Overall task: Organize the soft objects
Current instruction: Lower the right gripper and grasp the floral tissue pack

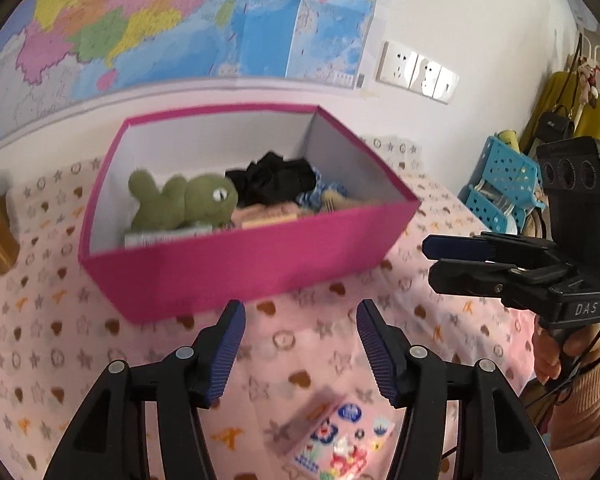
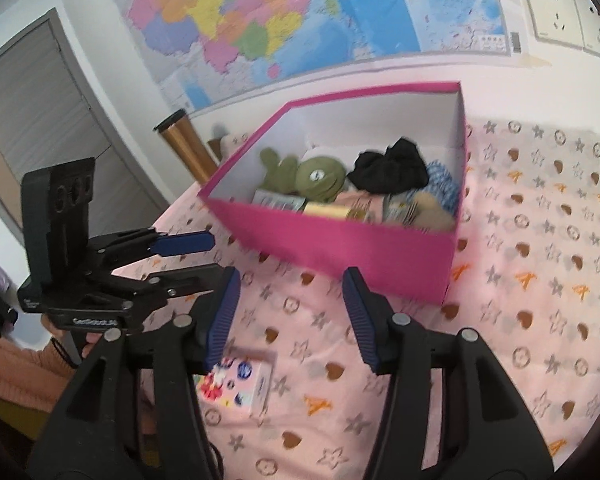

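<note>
While both grippers hang over the pink patterned bedspread (image 1: 440,320), we log the following. Item 1: left gripper (image 1: 300,344), its 2 blue-padded fingers (image 1: 230,348) spread apart with nothing between them, poised just short of the near wall of the box. Item 2: right gripper (image 2: 292,316), likewise spread and holding nothing; in the left wrist view it appears at the right side (image 1: 452,264), seen edge-on with a gap between its fingers. Item 3: magenta box (image 1: 260,264), open-topped with white inner walls, resting on the bedspread toward its far edge below the wall map (image 1: 140,20). Item 4: green plush toy (image 1: 188,200), lying in the left part of the box. Item 5: black cloth bundle (image 1: 276,180), crumpled at the back of the box, beside the plush. Item 6: blue checked fabric (image 2: 444,184), in the right corner of the box, touching the black bundle. Item 7: flat packets along the box's near wall, too blurred for us to identify. Item 8: small printed pack (image 2: 240,384) with red and blue pictures, lying on the bedspread near its front edge, outside the box, between and below our 2 grippers.
</note>
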